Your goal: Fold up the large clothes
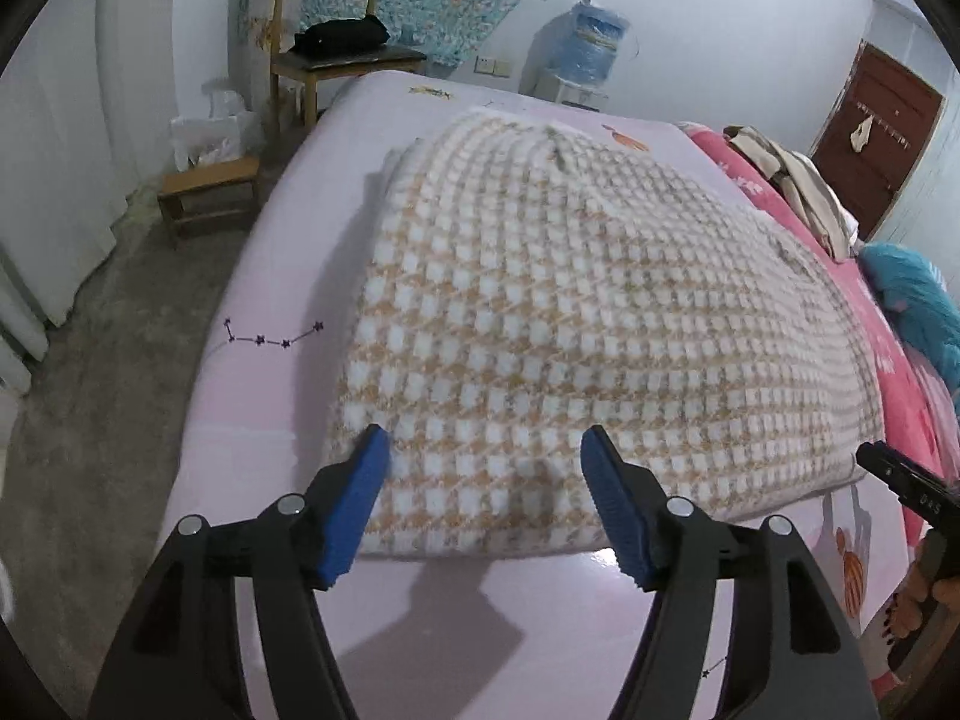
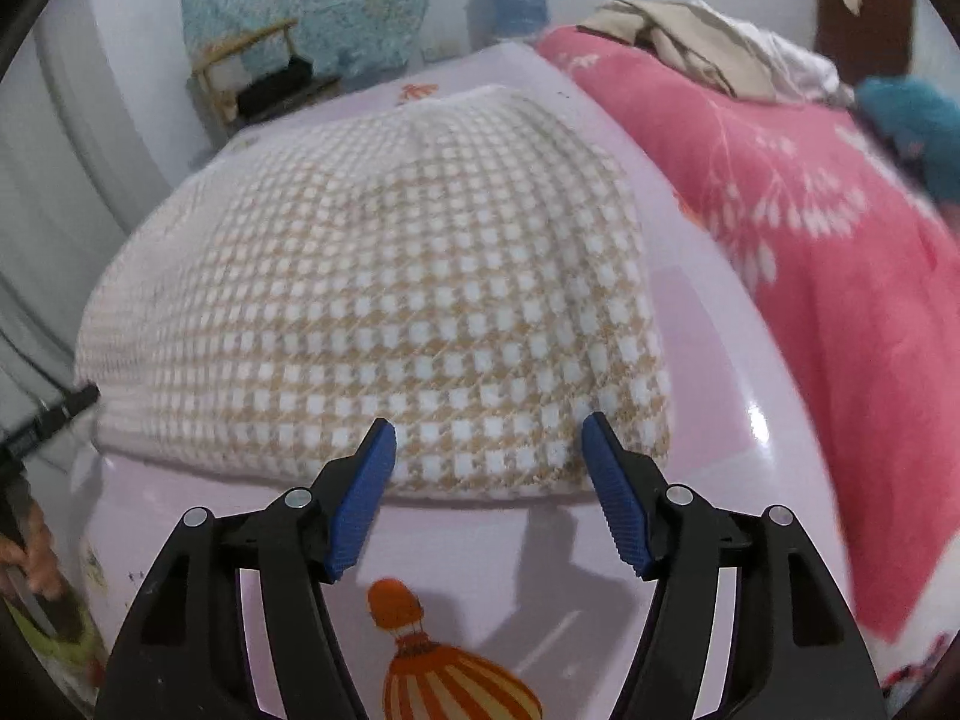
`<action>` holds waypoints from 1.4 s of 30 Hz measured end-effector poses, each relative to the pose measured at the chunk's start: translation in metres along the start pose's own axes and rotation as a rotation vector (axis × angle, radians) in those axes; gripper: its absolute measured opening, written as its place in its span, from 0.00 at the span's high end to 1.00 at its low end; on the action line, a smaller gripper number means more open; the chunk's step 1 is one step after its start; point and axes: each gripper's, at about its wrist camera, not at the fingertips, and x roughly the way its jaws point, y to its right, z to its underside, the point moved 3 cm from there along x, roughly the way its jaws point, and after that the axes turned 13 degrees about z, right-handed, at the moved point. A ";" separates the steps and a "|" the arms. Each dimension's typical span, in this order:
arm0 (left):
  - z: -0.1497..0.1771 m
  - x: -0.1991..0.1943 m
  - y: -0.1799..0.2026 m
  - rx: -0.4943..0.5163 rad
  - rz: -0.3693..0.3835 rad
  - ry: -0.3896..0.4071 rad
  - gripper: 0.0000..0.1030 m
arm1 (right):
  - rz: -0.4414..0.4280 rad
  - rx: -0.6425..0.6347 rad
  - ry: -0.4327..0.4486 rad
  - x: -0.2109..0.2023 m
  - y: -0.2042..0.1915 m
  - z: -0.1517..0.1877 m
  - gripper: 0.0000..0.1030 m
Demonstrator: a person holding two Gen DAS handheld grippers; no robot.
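Note:
A large tan-and-white checked garment (image 1: 570, 312) lies folded flat on the pale pink bed sheet (image 1: 252, 396). My left gripper (image 1: 486, 438) hangs open over the garment's near left corner, its blue pads (image 1: 354, 504) apart with nothing pinched between them. In the right wrist view the same garment (image 2: 384, 300) fills the middle, and my right gripper (image 2: 489, 426) stands open above its near right corner. No cloth is lifted by either pair of jaws. The right gripper's black tip (image 1: 894, 468) shows at the left view's right edge, and the left one's tip (image 2: 60, 414) at the other view's left edge.
A pink floral quilt (image 2: 810, 252) with piled beige clothes (image 2: 702, 42) and a teal item (image 2: 912, 114) lies to the right. A wooden chair (image 1: 324, 54) with a black bag, a low stool (image 1: 210, 192) and a water dispenser (image 1: 588, 42) stand beyond the bed.

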 end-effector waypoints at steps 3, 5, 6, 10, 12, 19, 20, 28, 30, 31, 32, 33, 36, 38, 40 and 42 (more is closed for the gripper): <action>-0.002 -0.016 0.012 0.022 0.004 0.030 0.37 | -0.048 0.028 0.027 -0.026 -0.002 0.004 0.40; -0.001 -0.032 0.024 0.061 -0.007 0.057 0.33 | -0.049 0.024 0.059 -0.045 0.001 0.012 0.38; 0.000 -0.039 0.027 0.072 -0.008 0.067 0.29 | -0.062 0.018 0.077 -0.056 -0.001 0.014 0.34; 0.006 -0.071 0.051 0.131 -0.030 0.128 0.11 | -0.097 -0.008 0.148 -0.086 -0.004 0.019 0.22; 0.010 -0.083 0.065 0.160 -0.061 0.160 0.05 | -0.093 -0.025 0.190 -0.102 -0.008 0.023 0.14; 0.021 -0.099 0.097 0.159 -0.134 0.193 0.05 | -0.041 -0.060 0.279 -0.132 -0.012 0.025 0.08; 0.022 -0.099 0.101 0.151 -0.158 0.197 0.05 | -0.035 -0.061 0.283 -0.133 -0.012 0.026 0.08; 0.033 -0.084 0.110 0.115 -0.266 0.107 0.05 | 0.020 -0.073 0.253 -0.129 -0.020 0.034 0.08; 0.035 -0.078 0.111 0.119 -0.276 0.073 0.05 | 0.024 -0.072 0.234 -0.125 -0.021 0.034 0.08; 0.036 -0.075 0.112 0.117 -0.272 0.057 0.05 | 0.022 -0.067 0.216 -0.122 -0.021 0.034 0.08; 0.036 -0.072 0.112 0.111 -0.264 0.043 0.05 | 0.015 -0.054 0.196 -0.118 -0.020 0.033 0.08; 0.037 -0.069 0.111 0.099 -0.253 0.029 0.05 | 0.010 -0.044 0.181 -0.115 -0.019 0.033 0.08; 0.039 -0.063 0.111 0.077 -0.241 0.007 0.05 | -0.006 -0.023 0.132 -0.106 -0.018 0.031 0.08; 0.040 -0.057 0.112 0.077 -0.235 -0.017 0.05 | -0.003 -0.026 0.116 -0.102 -0.019 0.031 0.08; 0.040 -0.054 0.112 0.073 -0.236 -0.030 0.05 | 0.001 -0.036 0.106 -0.099 -0.022 0.032 0.08; 0.040 -0.051 0.111 0.066 -0.233 -0.037 0.05 | 0.002 -0.046 0.096 -0.097 -0.026 0.033 0.08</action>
